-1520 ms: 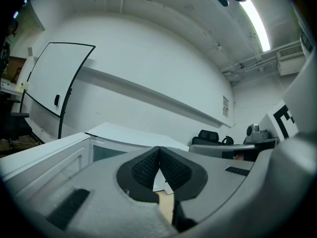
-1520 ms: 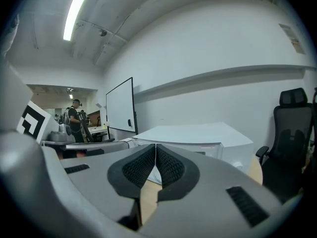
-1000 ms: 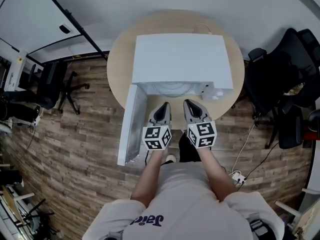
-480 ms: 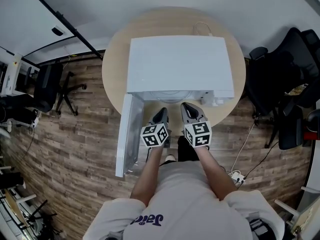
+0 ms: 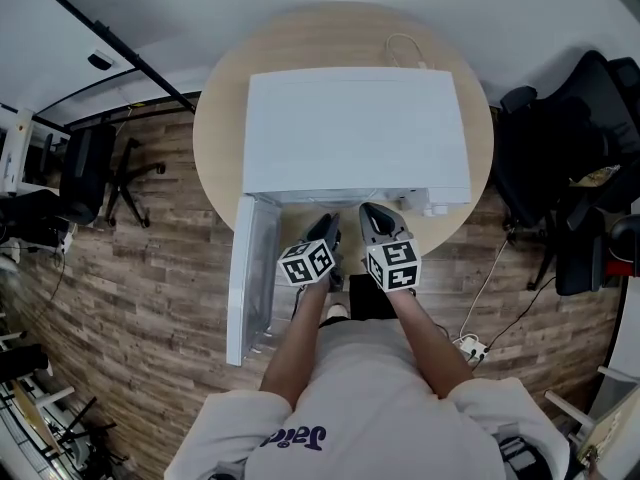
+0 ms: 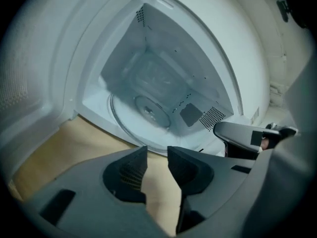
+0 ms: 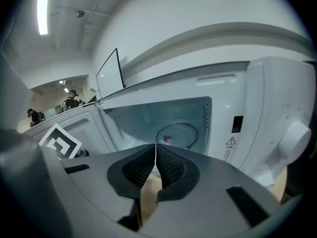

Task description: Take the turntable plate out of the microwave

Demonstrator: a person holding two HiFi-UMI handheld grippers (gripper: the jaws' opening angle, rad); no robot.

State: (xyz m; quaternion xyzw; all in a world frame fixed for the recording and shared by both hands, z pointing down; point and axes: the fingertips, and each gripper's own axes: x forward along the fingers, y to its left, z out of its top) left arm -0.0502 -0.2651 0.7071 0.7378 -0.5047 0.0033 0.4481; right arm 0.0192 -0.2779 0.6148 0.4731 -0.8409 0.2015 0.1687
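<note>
A white microwave point(image 5: 355, 133) stands on a round wooden table point(image 5: 215, 148), its door point(image 5: 250, 278) swung open to the left. The clear glass turntable plate point(image 6: 148, 115) lies flat on the cavity floor and also shows in the right gripper view point(image 7: 176, 133). My left gripper point(image 6: 157, 152) is just in front of the opening, above the table edge. Its jaws are opening, with only bare table showing between them. My right gripper point(image 7: 156, 150) is beside it, shut and empty, pointing into the cavity. From the head both grippers, left point(image 5: 325, 230) and right point(image 5: 372, 216), sit at the microwave's front edge.
The control panel with a round knob point(image 7: 292, 138) is right of the cavity. Black office chairs stand at the right point(image 5: 560, 138) and left point(image 5: 95, 168) of the table. A cable and power strip point(image 5: 468, 346) lie on the wooden floor. Distant people show in the right gripper view.
Both grippers have sunk lower in front of the microwave's opening. The left gripper's marker cube has rolled. The head view has shifted, so the cavity now hides under the microwave's top.
</note>
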